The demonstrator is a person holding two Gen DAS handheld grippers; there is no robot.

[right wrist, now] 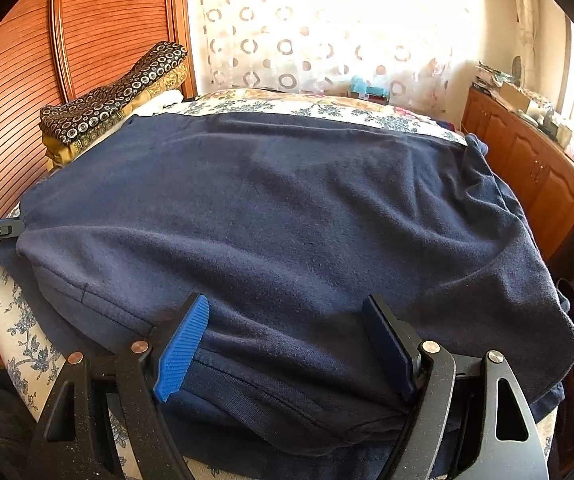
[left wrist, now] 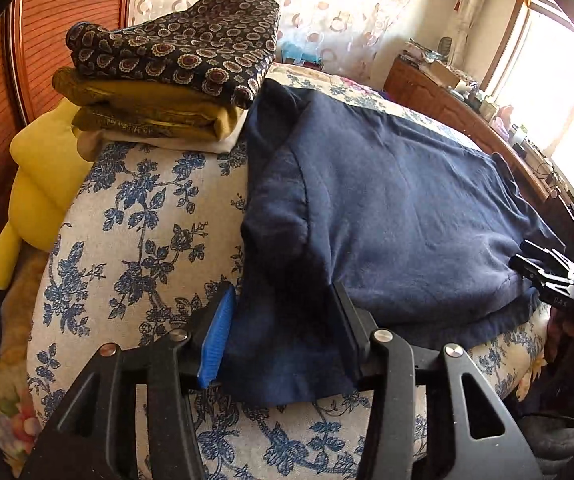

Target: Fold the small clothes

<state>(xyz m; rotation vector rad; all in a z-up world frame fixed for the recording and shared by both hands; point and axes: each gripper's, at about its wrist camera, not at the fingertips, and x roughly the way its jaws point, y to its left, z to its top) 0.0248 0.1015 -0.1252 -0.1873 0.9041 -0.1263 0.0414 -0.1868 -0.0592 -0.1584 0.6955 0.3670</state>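
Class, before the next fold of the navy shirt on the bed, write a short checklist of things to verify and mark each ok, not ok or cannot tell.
1. Left gripper open, jaws straddling the sleeve: ok.
2. Right gripper open over the near hem: ok.
3. Navy shirt lying flat: not ok, right edge bunched.
4. Folded pile off the shirt: cannot tell, collar lies against it.
5. Floral bedspread has bare room beside the shirt: ok.
6. Fabric actually gripped: not ok, both sets of jaws apart.
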